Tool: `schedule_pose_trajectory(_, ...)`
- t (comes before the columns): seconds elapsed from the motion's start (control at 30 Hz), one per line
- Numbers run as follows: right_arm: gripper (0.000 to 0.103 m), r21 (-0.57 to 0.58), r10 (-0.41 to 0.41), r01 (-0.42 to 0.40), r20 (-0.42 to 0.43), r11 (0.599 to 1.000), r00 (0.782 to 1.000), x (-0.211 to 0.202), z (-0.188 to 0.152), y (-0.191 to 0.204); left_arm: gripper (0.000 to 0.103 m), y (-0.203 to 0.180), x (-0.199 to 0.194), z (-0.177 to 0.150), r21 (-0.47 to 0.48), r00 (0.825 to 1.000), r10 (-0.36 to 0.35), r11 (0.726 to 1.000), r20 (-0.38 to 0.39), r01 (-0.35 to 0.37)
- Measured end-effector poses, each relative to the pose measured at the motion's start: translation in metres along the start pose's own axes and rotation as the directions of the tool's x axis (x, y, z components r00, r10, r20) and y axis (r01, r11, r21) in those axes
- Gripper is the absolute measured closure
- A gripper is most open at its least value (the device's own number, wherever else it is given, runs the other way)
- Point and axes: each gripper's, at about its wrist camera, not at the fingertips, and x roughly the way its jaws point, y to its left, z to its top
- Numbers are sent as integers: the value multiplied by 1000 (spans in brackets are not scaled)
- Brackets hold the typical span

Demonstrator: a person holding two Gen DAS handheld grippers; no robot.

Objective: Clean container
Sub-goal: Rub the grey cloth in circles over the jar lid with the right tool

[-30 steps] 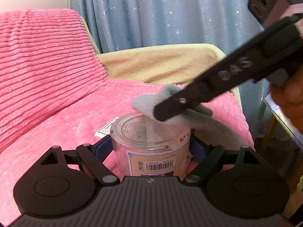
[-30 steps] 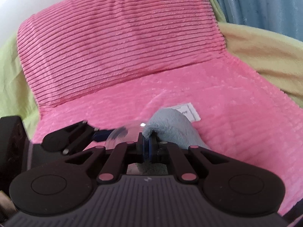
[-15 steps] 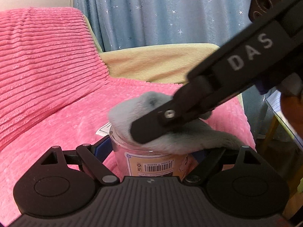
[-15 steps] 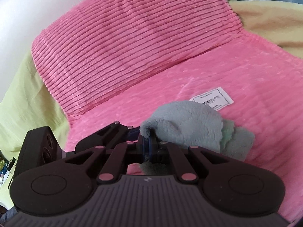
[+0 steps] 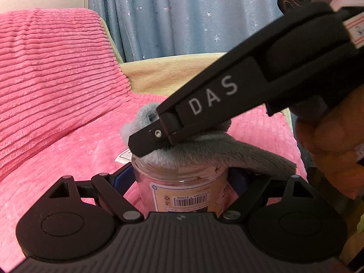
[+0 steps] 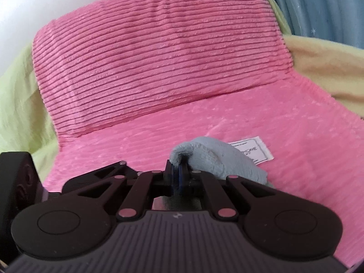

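Note:
A clear plastic jar (image 5: 182,182) with a barcode label and brown smears inside stands upright, and my left gripper (image 5: 182,177) is shut on it. A grey fluffy cloth (image 5: 204,152) lies across the jar's open mouth and hangs off to the right. My right gripper (image 5: 145,143) reaches in from the upper right, shut on that cloth and pressing it onto the rim. In the right wrist view the right gripper (image 6: 178,173) pinches the cloth (image 6: 218,157), which bunches up ahead of it. The left gripper's body (image 6: 97,177) shows at lower left there.
A pink ribbed blanket (image 5: 56,91) covers the seat and backrest over a yellow-green cushion (image 6: 18,95). A white fabric tag (image 6: 252,150) lies on the blanket. Blue star-print curtains (image 5: 182,16) hang behind. A hand (image 5: 332,141) holds the right gripper at the right edge.
The right gripper has shifted with the cloth over the jar's mouth, from pushed inside it to spread across the rim. The left gripper still holds the jar in place.

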Motion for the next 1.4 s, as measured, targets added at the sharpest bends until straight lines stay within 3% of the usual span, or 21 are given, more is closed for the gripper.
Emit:
schedule_pose_trajectory(0.17,102,-54,-57,56,-18,997,998,-9,1,-2,18,2,2,1,5,1000,0,1000,-1,0)
schedule_pose_trajectory(0.3,102,-56,-56,54,-42,997,998,-19,-1,-6,18,2,3,2,12,1000,1,1000,-2,-1)
schedule_pose_trajectory(0.43,101,-51,-27,23,-79,998,997,-28,-3,-8,18,9,-1,-4,25,1000,-9,1000,0,9)
schedule_pose_trajectory(0.6,101,21,71,-70,-111,997,991,-34,-6,-10,18,9,-3,-5,27,1000,-13,1000,-1,13)
schedule_pose_trajectory(0.9,102,151,156,-146,-58,978,986,-15,-9,-11,18,6,-4,-6,22,1000,-8,1000,-5,8)
schedule_pose_trajectory(1.13,102,73,44,-44,-3,996,999,2,-2,-1,18,7,-4,-5,12,1000,-9,1000,-4,9)
schedule_pose_trajectory(1.4,102,-8,-50,50,-12,999,999,-9,-2,-5,18,4,-4,-5,31,1000,-11,999,-7,11)
